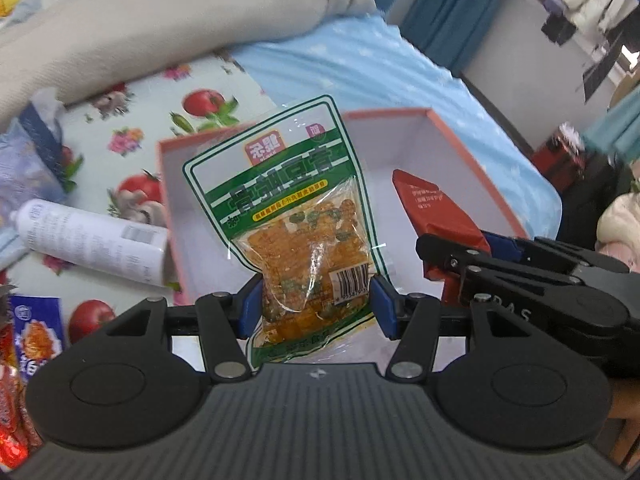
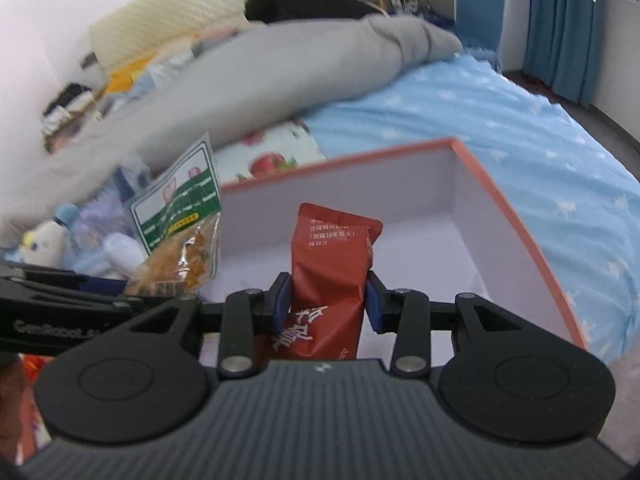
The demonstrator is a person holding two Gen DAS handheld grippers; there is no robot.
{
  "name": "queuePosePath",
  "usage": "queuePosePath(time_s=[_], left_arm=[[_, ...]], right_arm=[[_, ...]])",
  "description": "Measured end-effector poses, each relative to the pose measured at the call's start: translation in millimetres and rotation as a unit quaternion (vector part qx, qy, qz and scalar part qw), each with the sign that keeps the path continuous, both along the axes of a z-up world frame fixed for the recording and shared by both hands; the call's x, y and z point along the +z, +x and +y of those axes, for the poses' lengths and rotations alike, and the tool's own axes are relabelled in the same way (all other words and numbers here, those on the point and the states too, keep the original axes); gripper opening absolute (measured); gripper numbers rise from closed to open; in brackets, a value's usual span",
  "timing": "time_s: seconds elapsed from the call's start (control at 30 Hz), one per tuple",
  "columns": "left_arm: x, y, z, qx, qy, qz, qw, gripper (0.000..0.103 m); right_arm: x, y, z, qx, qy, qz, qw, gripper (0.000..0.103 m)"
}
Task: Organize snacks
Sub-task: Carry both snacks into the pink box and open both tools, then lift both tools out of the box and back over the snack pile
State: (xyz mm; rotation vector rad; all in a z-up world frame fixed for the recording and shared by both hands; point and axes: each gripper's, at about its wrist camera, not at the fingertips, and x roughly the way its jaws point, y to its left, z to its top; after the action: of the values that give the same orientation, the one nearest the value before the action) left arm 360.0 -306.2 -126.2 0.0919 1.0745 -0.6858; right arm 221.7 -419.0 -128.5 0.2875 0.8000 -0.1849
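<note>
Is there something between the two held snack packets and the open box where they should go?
Nothing visible blocks them. The left gripper holds the green snack pouch and the right gripper holds the red snack packet, both in front of the orange-rimmed box. It has no lid on, and the white floor that shows is bare.

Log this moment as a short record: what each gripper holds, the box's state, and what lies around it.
left gripper: shut on green snack pouch, held above the box
right gripper: shut on red snack packet, held above the box
box: orange rim, white inside, open; visible interior bare
surface: fruit-print cloth on blue bedsheet
beside box: white tube, lying down
unsorted: more snack packets at left edge
</note>
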Motion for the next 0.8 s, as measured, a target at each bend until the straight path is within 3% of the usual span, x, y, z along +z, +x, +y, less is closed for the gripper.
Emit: queuePosePath(time_s=[0.27, 0.33, 0.37, 0.4, 0.47, 0.57, 0.7, 0.8], left_arm=[[-24.5, 11.1, -9.9, -0.006, 0.017, 0.026, 0.9995, 0.062], [-25.2, 11.9, -11.2, -0.006, 0.017, 0.028, 0.9994, 0.064], [-24.7, 12.5, -11.2, -0.005, 0.012, 0.027, 0.9995, 0.073], [-21.8, 11.5, -10.5, -0.003, 0.006, 0.026, 0.9997, 0.084], [-14.6, 8.6, -9.8, 0.005, 0.011, 0.014, 0.9998, 0.086], [-7.4, 7.3, -7.1, 0.013, 0.009, 0.011, 0.9998, 0.086], [10.4, -2.2, 0.3, 0.02, -0.002, -0.004, 0.9998, 0.086], [28.7, -13.1, 8.7, 0.025, -0.009, -0.02, 0.9995, 0.086]], right_arm=[[-23.9, 4.4, -11.5, -0.011, 0.016, 0.028, 0.999, 0.042], [-26.0, 3.9, -12.4, -0.014, 0.02, 0.031, 0.999, 0.043], [-27.4, 3.9, -13.0, -0.014, 0.024, 0.034, 0.999, 0.043], [-28.6, 6.1, -15.0, -0.013, 0.03, 0.036, 0.999, 0.043], [-28.4, 4.8, -16.5, -0.017, 0.035, 0.037, 0.999, 0.043], [-21.1, 0.1, -17.2, -0.026, 0.027, 0.028, 0.999, 0.063], [0.0, -8.5, -9.3, -0.014, -0.008, 0.004, 1.0, 0.061], [15.3, -17.0, -8.6, -0.017, -0.005, -0.014, 1.0, 0.062]])
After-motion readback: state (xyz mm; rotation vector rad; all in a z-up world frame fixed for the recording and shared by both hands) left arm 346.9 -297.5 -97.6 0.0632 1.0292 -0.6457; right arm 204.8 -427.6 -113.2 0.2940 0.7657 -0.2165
